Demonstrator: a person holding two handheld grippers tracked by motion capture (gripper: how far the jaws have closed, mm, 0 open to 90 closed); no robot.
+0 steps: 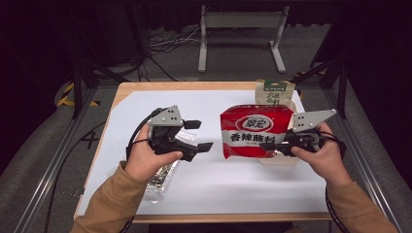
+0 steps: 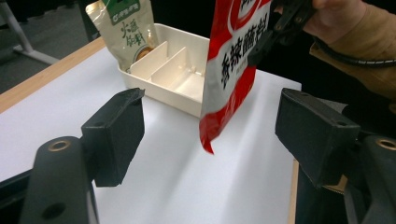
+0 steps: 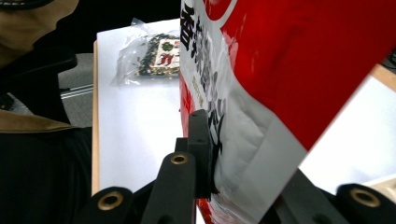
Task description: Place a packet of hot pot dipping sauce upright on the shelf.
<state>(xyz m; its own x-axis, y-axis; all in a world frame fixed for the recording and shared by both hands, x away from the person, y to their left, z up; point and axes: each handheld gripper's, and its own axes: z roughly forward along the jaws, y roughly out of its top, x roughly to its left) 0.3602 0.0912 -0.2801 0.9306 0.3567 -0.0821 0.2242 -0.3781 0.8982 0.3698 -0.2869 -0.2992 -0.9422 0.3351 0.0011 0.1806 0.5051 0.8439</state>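
A red snack pouch (image 1: 255, 131) with white lettering hangs upright above the table, and my right gripper (image 1: 272, 145) is shut on its lower right edge. In the right gripper view the jaws (image 3: 243, 177) pinch the pouch's white seam (image 3: 252, 154). My left gripper (image 1: 200, 135) stands open to the left of the pouch with nothing between its fingers. The left gripper view looks between its spread jaws at the red pouch (image 2: 233, 70), which hangs in front of a white divided tray (image 2: 173, 88).
A beige pouch with a green label (image 1: 275, 93) stands in the tray's far end (image 2: 126, 32). A clear packet of dark contents (image 1: 163, 177) lies under my left forearm near the front left. White paper (image 1: 233, 184) covers the wooden table.
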